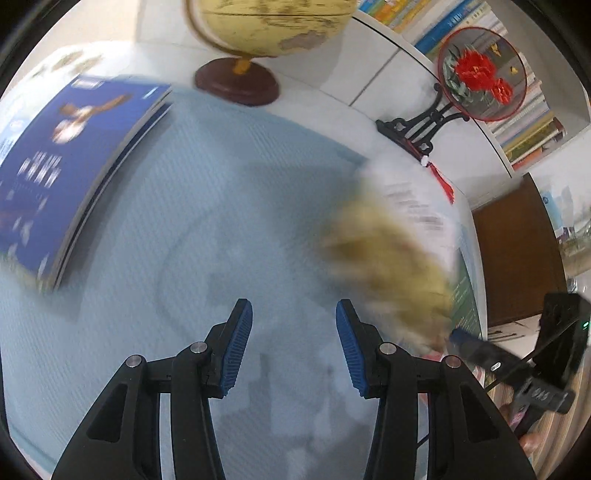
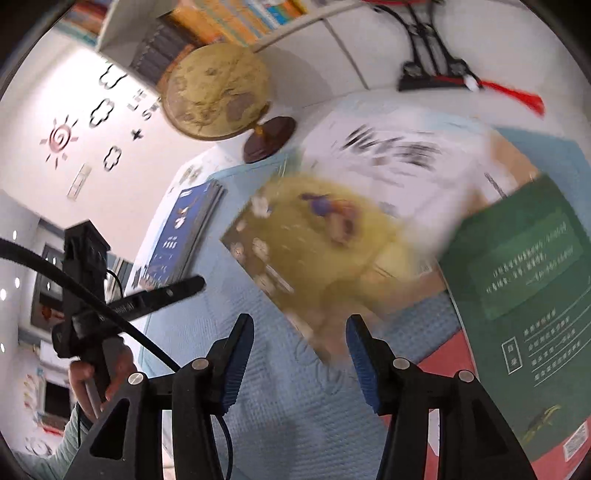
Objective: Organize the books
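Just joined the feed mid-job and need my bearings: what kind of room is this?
Probably a study or a child's reading room: packed bookshelves on the wall, a globe on the desk, and loose books such as the blue book on a light blue mat.

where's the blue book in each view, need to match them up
Left wrist: blue book lies at the left edge on the light blue mat.
Right wrist: blue book sits left of centre, below the globe.
Shared landmark: the globe, on its dark red base just beyond the book.
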Available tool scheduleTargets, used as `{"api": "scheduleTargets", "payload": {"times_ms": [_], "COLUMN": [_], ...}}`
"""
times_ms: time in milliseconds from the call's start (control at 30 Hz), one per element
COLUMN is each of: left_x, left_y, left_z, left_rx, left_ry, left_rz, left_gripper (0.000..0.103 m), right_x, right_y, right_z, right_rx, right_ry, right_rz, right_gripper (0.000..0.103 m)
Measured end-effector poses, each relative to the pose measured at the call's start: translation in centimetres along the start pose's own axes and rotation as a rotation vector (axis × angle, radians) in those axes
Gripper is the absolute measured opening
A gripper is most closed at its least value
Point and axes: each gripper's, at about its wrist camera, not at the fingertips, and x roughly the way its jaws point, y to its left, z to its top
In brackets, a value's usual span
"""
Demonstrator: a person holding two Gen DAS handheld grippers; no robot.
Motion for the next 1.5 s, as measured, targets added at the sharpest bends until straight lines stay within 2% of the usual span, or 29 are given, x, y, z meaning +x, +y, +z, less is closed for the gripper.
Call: {"api": "scheduleTargets", "payload": {"times_ms": [67, 167, 300, 367, 467, 500, 567, 700, 800, 967, 1033, 1100, 1267, 1367, 1433, 1500], "left_x": [1.5, 4.5, 7.2, 8.1, 10.2, 9.9, 9.8, 8.7, 7.0, 4.2, 3.8, 3.3, 2.1, 1.9, 1.1, 0.0], "left_y": [-1.0, -2.2, -2.0, -1.6, -1.6, -2.0, -2.4, -1.9, -0.4, 2.9, 3.8, 4.5, 3.8, 3.4, 3.2, 3.3], "left_z": [1.6, 4.4, 7.5, 8.3, 8.6, 8.3, 7.7, 5.5, 2.8, -3.8, -5.8, -7.1, -8.9, -8.5, -8.2, -8.0], "left_rx": [0.038, 0.075, 0.05, 0.033, 0.039, 0.068, 0.095, 0.089, 0.042, -0.084, -0.15, -0.195, -0.238, -0.248, -0.267, -0.305], "left_ry": [0.016, 0.03, 0.006, 0.005, 0.095, 0.079, 0.101, 0.105, 0.116, 0.167, 0.171, 0.147, 0.109, 0.096, 0.056, 0.011], "left_rz": [-0.01, 0.026, 0.121, 0.128, 0.099, 0.107, 0.089, 0.044, -0.06, -0.271, -0.289, -0.276, -0.217, -0.212, -0.26, -0.396], "left_gripper": [0.044, 0.044, 0.044, 0.044, 0.043, 0.044, 0.044, 0.044, 0.044, 0.044, 0.042, 0.034, 0.034, 0.034, 0.034, 0.034], "right_x": [0.8, 1.8, 3.1, 3.7, 5.3, 5.7, 6.5, 6.8, 6.1, 4.9, 4.8, 5.2, 5.4, 5.3, 5.1, 5.2], "right_y": [-1.1, -2.3, -2.4, -2.1, -1.6, -1.6, -1.8, -1.4, -1.5, -1.9, -2.0, -2.0, -0.1, 0.6, 0.8, 0.8], "right_z": [-0.2, 0.1, 1.2, 1.7, 3.1, 3.3, 3.7, 3.5, 2.6, 0.4, -0.6, -1.3, -2.9, -4.4, -4.9, -5.0], "right_rx": [0.039, 0.083, 0.09, 0.085, 0.066, 0.067, 0.08, 0.059, 0.029, 0.005, 0.015, 0.032, -0.071, -0.146, -0.164, -0.166], "right_ry": [0.009, 0.016, 0.007, 0.003, 0.001, 0.002, 0.003, 0.002, 0.02, 0.058, 0.081, 0.116, 0.141, 0.135, 0.129, 0.132], "right_rz": [-0.033, -0.06, -0.101, -0.098, -0.134, -0.152, -0.177, -0.199, -0.202, -0.189, -0.162, -0.135, -0.19, -0.226, -0.235, -0.233], "right_gripper": [0.05, 0.05, 0.049, 0.048, 0.044, 0.043, 0.041, 0.041, 0.042, 0.042, 0.042, 0.042, 0.042, 0.042, 0.043, 0.044]}}
